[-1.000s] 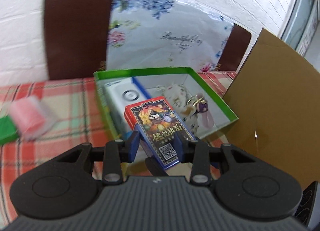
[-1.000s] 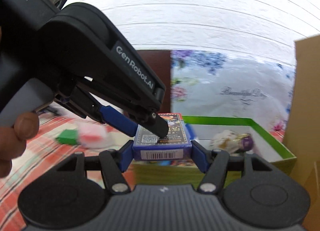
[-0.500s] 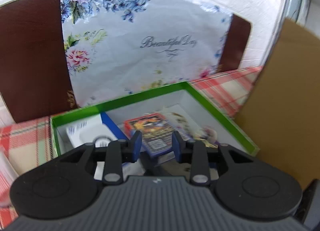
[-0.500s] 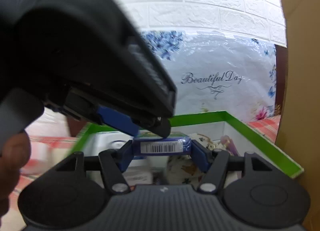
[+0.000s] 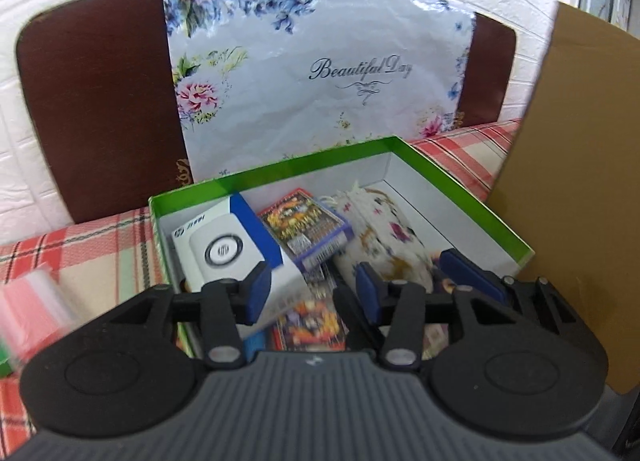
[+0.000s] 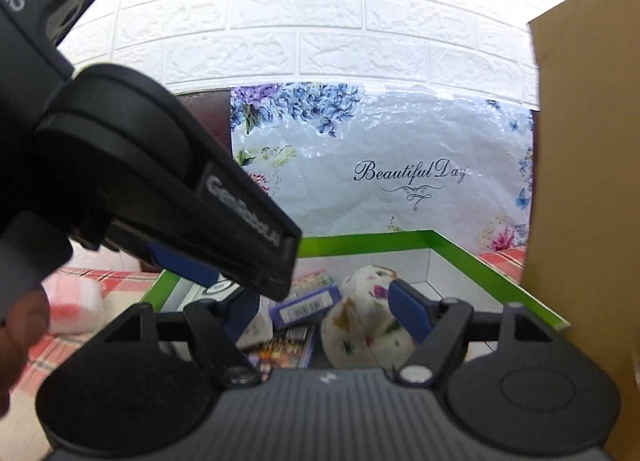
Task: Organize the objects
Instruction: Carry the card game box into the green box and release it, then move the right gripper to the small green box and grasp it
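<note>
A green-rimmed box (image 5: 280,169) sits on the plaid tablecloth. Inside lie a white and blue carton (image 5: 224,245), a red and blue card pack (image 5: 308,225), a second card pack (image 5: 308,325) lower down, and a white floral pouch (image 5: 380,233). My left gripper (image 5: 310,293) is open and empty just above the box's near side. My right gripper (image 6: 324,309) is open and empty over the box (image 6: 400,239), with the card pack (image 6: 306,305) and pouch (image 6: 360,321) between its fingers. The left gripper's body (image 6: 160,189) fills the right wrist view's left side.
A brown cardboard sheet (image 5: 572,181) stands close to the box's right side. A floral "Beautiful Day" bag (image 5: 320,85) leans on a brown chair back (image 5: 100,109) against the white brick wall. A pink packet (image 5: 32,305) lies left on the cloth.
Both grippers carried the card pack over the box, lowered it in, and opened. The pack now lies in the box between the carton and the pouch.
</note>
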`<control>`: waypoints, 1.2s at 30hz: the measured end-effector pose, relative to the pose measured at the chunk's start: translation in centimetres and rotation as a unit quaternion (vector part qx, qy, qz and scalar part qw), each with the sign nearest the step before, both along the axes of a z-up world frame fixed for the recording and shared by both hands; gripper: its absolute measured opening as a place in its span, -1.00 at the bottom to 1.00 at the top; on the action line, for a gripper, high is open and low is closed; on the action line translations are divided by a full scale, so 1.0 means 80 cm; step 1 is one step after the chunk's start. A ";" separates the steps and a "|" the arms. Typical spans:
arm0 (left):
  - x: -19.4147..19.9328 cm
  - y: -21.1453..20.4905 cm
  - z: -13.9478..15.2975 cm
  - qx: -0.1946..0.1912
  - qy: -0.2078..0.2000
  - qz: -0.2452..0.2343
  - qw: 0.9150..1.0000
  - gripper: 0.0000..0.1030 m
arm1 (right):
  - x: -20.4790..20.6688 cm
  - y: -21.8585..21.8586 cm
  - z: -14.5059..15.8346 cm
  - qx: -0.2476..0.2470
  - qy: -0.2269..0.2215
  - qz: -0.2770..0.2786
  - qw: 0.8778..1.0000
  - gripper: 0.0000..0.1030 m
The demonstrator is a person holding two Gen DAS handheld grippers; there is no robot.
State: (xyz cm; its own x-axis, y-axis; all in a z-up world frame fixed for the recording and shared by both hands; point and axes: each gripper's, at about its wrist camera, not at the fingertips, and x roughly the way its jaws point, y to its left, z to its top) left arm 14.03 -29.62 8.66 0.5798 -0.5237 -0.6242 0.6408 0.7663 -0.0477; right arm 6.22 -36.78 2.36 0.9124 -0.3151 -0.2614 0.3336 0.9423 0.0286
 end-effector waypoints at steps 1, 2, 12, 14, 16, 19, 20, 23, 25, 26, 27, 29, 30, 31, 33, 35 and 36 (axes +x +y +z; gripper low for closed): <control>-0.009 0.004 0.001 0.000 -0.002 0.000 1.000 -0.01 | -0.010 0.002 0.000 0.003 -0.002 0.001 1.000 0.44; -0.017 0.007 0.001 0.000 -0.003 -0.001 1.000 0.00 | -0.020 0.005 -0.001 0.003 -0.004 0.002 1.000 0.47; -0.070 0.050 0.001 0.010 -0.011 0.032 0.999 0.00 | -0.080 0.042 -0.012 0.005 0.024 0.033 0.999 0.48; -0.077 0.061 0.000 0.016 -0.015 0.042 0.999 0.00 | -0.097 0.062 -0.012 0.013 0.034 0.043 0.998 0.48; -0.081 0.073 -0.002 0.020 -0.016 0.052 0.998 0.00 | -0.103 0.062 -0.015 0.021 0.042 0.051 0.998 0.48; -0.084 0.095 -0.006 0.023 -0.013 0.070 0.997 0.00 | -0.089 0.067 -0.012 0.028 0.051 0.064 0.996 0.47; -0.084 0.103 -0.008 0.025 -0.012 0.077 0.997 0.00 | -0.092 0.069 -0.011 0.028 0.052 0.068 0.996 0.47; -0.083 0.128 -0.015 0.029 -0.006 0.100 0.995 0.01 | -0.100 0.088 -0.007 0.023 0.057 0.084 0.995 0.46; -0.082 0.144 -0.019 0.031 -0.003 0.114 0.993 0.01 | -0.099 0.102 -0.004 0.018 0.059 0.096 0.993 0.45; -0.082 0.153 -0.020 0.032 -0.004 0.120 0.992 0.02 | -0.098 0.109 -0.002 0.014 0.060 0.102 0.993 0.45; -0.081 0.162 -0.022 0.033 -0.005 0.127 0.991 0.04 | -0.097 0.117 -0.001 0.009 0.061 0.109 0.992 0.45; -0.078 0.179 -0.026 0.036 -0.007 0.139 0.990 0.06 | -0.095 0.134 0.001 0.000 0.064 0.124 0.990 0.43; -0.078 0.188 -0.028 0.037 -0.008 0.146 0.989 0.09 | -0.093 0.142 0.001 -0.003 0.067 0.131 0.989 0.42; -0.077 0.196 -0.031 0.038 -0.010 0.152 0.988 0.10 | -0.092 0.150 0.001 -0.005 0.071 0.139 0.988 0.42; -0.074 0.214 -0.036 0.039 -0.010 0.164 0.986 0.10 | -0.085 0.164 -0.001 -0.008 0.080 0.154 0.985 0.39; -0.070 0.232 -0.044 0.042 -0.011 0.177 0.983 0.10 | -0.080 0.178 -0.004 -0.012 0.089 0.168 0.982 0.37; -0.067 0.242 -0.048 0.044 -0.011 0.185 0.982 0.10 | -0.077 0.185 -0.005 -0.014 0.094 0.175 0.980 0.36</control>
State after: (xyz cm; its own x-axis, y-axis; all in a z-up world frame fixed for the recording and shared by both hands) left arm 8.65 -10.27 4.81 0.7334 -0.2199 -0.6432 0.3189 0.9470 0.0399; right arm 0.08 -21.95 1.93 0.9021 -0.0010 -0.4316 -0.0135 0.9994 -0.0306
